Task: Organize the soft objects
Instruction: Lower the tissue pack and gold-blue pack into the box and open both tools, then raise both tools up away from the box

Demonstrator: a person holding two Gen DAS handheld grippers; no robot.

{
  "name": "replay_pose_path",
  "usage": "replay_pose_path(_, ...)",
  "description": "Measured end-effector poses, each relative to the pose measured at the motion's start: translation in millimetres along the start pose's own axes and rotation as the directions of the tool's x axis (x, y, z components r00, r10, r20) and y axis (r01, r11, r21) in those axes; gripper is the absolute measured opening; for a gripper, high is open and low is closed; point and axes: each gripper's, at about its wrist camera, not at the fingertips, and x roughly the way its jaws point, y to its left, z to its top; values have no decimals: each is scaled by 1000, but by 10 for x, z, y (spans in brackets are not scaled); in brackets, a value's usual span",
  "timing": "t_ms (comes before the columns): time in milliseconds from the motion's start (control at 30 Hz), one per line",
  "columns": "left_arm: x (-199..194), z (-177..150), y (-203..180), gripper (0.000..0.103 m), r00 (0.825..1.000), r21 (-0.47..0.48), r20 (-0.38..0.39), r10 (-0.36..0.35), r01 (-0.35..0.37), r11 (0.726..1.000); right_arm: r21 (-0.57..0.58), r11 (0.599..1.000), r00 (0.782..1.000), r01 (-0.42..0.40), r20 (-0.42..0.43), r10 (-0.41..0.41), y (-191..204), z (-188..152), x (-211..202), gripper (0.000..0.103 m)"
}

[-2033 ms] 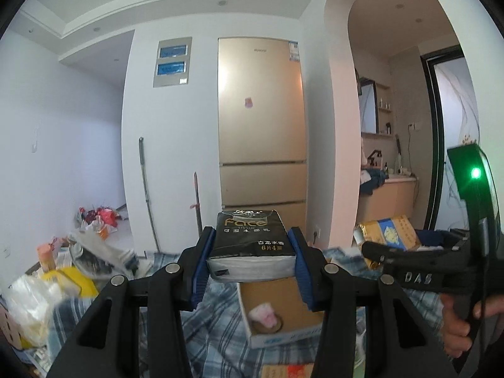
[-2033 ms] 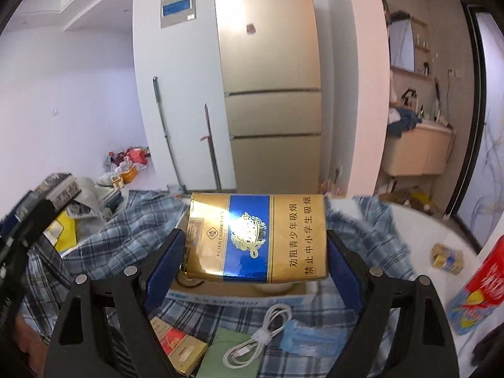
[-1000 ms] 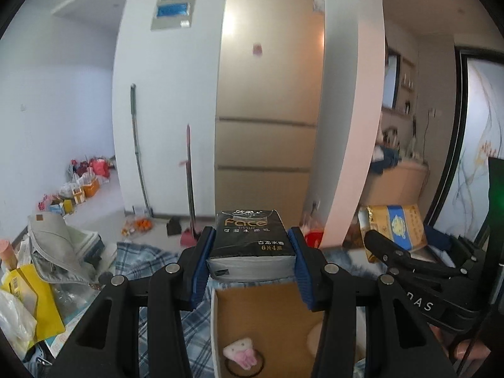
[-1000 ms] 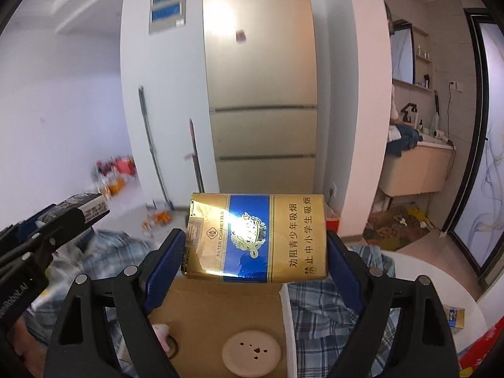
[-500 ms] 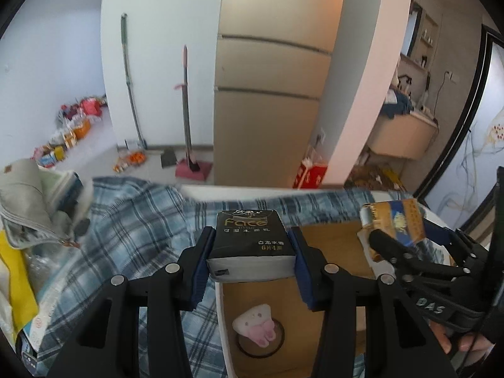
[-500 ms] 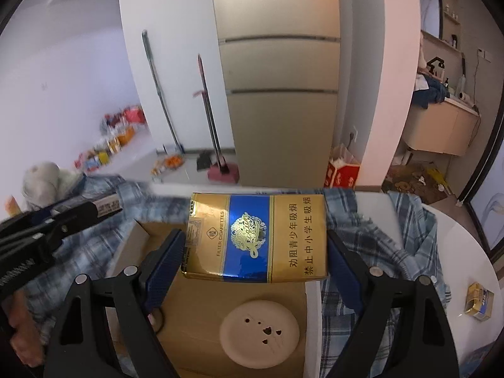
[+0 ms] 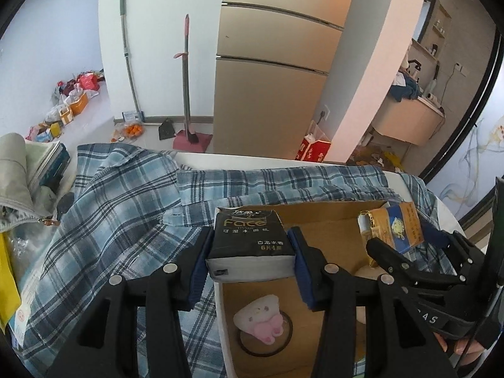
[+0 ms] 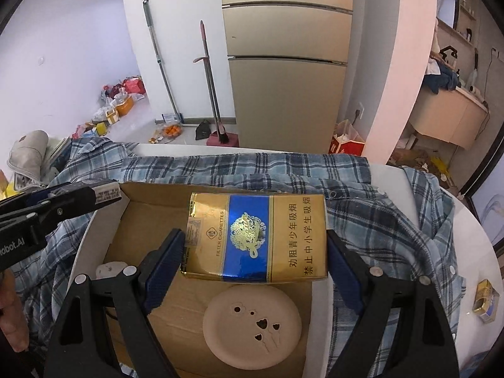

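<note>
My left gripper (image 7: 250, 253) is shut on a black tissue pack (image 7: 250, 239) and holds it above the near-left rim of an open cardboard box (image 7: 327, 217). My right gripper (image 8: 255, 252) is shut on a gold and blue cigarette pack (image 8: 256, 236) above the same box (image 8: 141, 214); that pack also shows in the left wrist view (image 7: 393, 226). Inside the box lie a white and pink plush toy (image 7: 261, 318) and a round cream pad (image 8: 250, 321). The left gripper with the tissue pack's end shows in the right wrist view (image 8: 60, 203).
The box sits on a blue plaid shirt (image 7: 119, 198) spread over a round white table (image 8: 472, 230). A small gold box (image 8: 486, 296) lies on the table at the right. Bags and books (image 7: 22, 170) are piled at the left. A fridge (image 7: 274, 72) stands beyond.
Both grippers have tilted downward and come lower over the box. The box floor, the plush toy and the cream pad now show larger. Both packs stay gripped.
</note>
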Motion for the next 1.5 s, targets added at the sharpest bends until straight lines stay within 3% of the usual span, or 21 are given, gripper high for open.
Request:
replay_pose_path(67, 4, 4, -1, 69, 1000, -5, -7, -12, 12, 1000, -10, 1000, 1000, 3, 6, -3, 33, 3, 22, 87)
replay_pose_path(100, -7, 2, -10, 83, 1000, -3, 3, -11, 11, 1000, -14, 1000, 1000, 2, 6, -2, 34, -4, 29, 90)
replay_pose_path(167, -55, 3, -37, 84, 999, 13, 32, 3, -3, 1000, -14, 1000, 1000, 6, 2, -6, 35, -9, 51, 94)
replay_pose_path(467, -195, 40, -43, 84, 998, 13, 69, 3, -4, 1000, -4, 1000, 999, 25, 25, -25, 7, 13, -17, 95)
replay_pose_path(733, -460, 72, -41, 84, 988, 17, 151, 27, -29, 999, -6, 999, 990, 50, 136, -49, 2, 67, -387, 95)
replay_pose_path(833, -699, 76, -96, 84, 972, 38, 231, 39, -49, 998, 0, 998, 977, 57, 204, -56, 2, 101, -624, 95)
replay_pose_path(933, -963, 61, -161, 87, 943, 54, 330, 40, -61, 997, 18, 999, 963, 52, 264, -54, -26, 121, -858, 99)
replay_pose_path(1100, -1391, -19, -212, 103, 869, 49, 494, 26, -58, 997, 34, 997, 922, 74, 378, -81, -59, 121, -1253, 100)
replay_pose_path(1167, -1513, -49, -216, 103, 843, 31, 536, 37, -64, 997, 21, 996, 906, 84, 414, -85, -57, 104, -1383, 100)
replay_pose_path(1367, -1729, -82, -243, 103, 826, 51, 563, 1, -37, 998, 29, 994, 852, 105, 513, -105, -40, 82, -1726, 103)
replay_pose_path(1500, -1947, -160, -351, 103, 798, 81, 602, -23, -32, 996, 48, 996, 824, 69, 560, -84, -78, 36, -1955, 103)
